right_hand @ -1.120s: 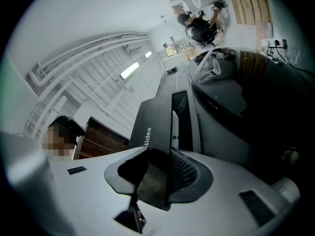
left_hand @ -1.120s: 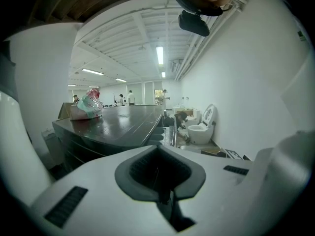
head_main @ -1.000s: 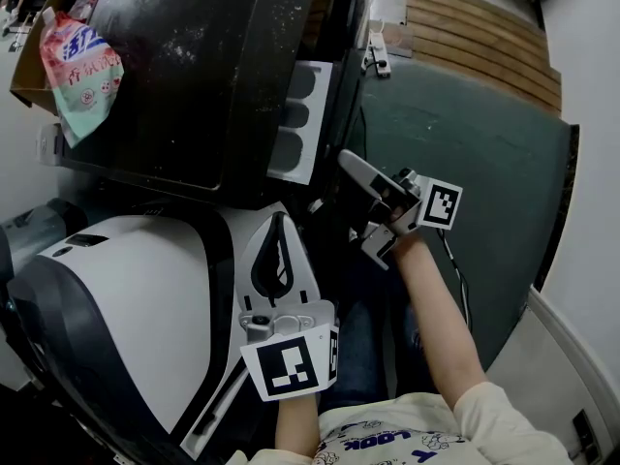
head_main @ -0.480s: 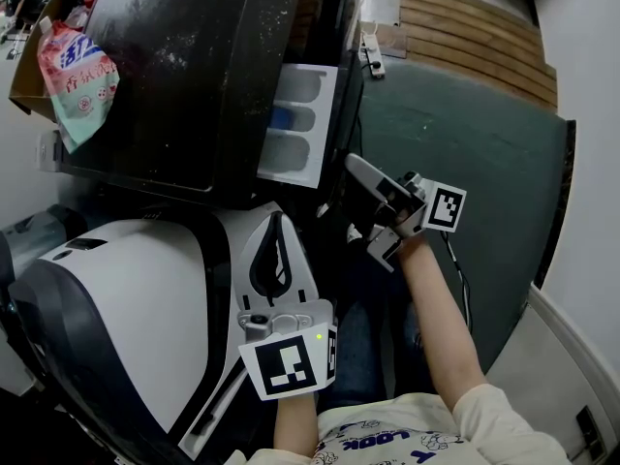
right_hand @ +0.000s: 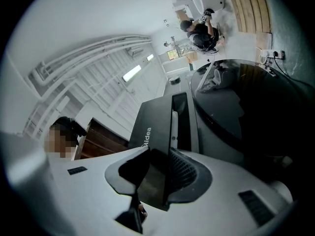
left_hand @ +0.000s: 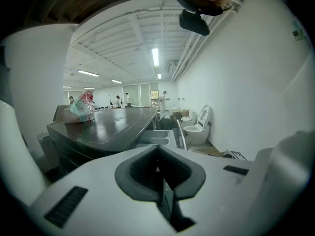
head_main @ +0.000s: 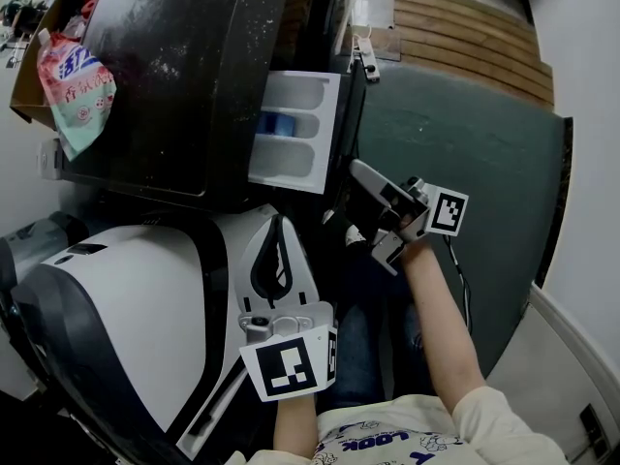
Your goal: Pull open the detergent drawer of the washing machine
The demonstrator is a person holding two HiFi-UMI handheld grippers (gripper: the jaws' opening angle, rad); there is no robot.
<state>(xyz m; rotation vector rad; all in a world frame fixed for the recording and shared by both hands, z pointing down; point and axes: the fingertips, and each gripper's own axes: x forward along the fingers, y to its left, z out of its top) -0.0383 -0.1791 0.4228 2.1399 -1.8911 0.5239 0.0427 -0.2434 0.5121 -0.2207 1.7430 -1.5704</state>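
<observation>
Right gripper (right_hand: pixel 156 178) clamped on the detergent drawer (head_main: pixel 295 129) front, drawer standing out of the washing machine (head_main: pixel 184 76); left gripper (left_hand: pixel 158 176) jaws together, empty.

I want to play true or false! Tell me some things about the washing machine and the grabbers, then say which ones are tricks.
1. The detergent drawer sticks out of the washing machine. True.
2. The left hand-held gripper holds the drawer. False: its jaws are together on nothing. The right hand-held gripper is the one clamped on the drawer's dark front.
3. There is a blue part inside the drawer. True.
4. The pink and green pouch lies on the floor. False: it is up by the cardboard box, level with the machine's top.
5. Wooden slats lie on the floor behind the machine. True.
</observation>
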